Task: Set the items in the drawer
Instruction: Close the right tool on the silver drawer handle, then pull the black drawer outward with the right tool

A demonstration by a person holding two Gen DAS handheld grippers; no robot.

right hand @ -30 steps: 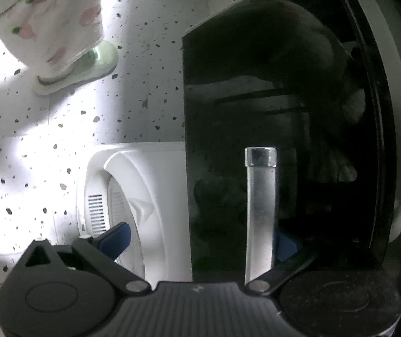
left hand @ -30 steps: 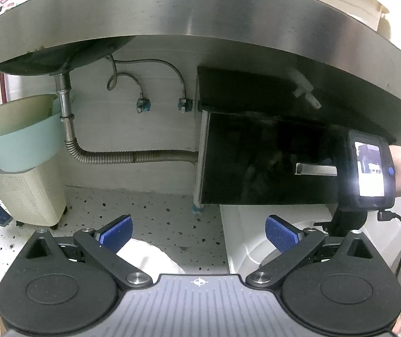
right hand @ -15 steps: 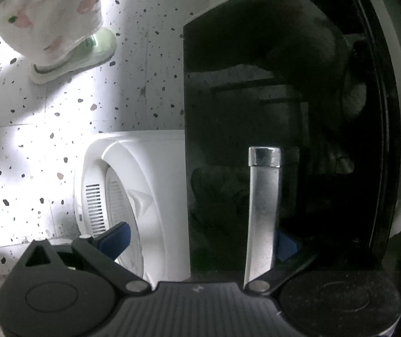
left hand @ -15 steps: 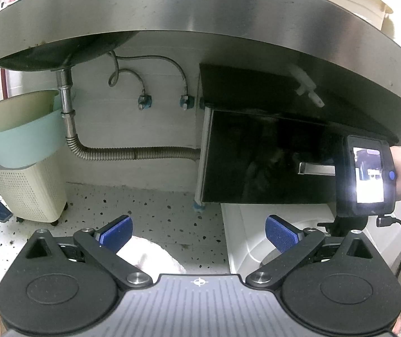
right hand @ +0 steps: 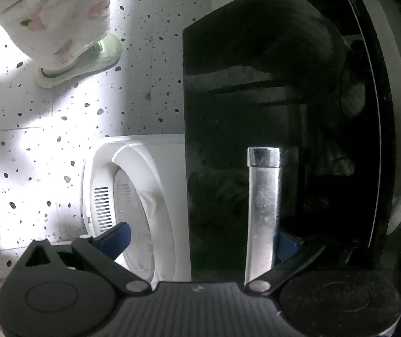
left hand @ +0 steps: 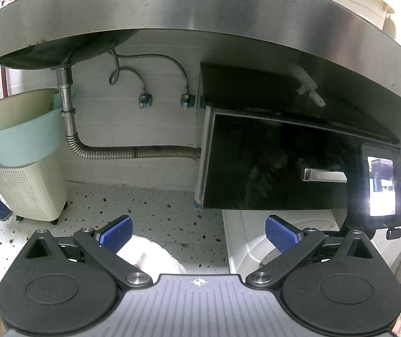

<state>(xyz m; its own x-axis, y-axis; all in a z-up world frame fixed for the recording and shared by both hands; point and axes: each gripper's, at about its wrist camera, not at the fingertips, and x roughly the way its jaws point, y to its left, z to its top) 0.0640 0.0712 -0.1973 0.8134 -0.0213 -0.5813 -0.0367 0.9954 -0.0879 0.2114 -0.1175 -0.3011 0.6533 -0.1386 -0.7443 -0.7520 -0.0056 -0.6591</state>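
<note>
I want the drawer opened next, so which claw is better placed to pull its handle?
Right. The right claw is open at the black drawer front, with one finger tucked behind the metal handle. The left claw is open, empty and set back from the drawer.

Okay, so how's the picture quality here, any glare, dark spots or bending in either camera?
Left wrist view: fisheye bows the steel counter edge into an arch; the phone screen on the other gripper is blown out. Right wrist view: the floor is overexposed at left; the glossy black drawer front is dark with murky reflections; the chrome handle stays sharp.
</note>
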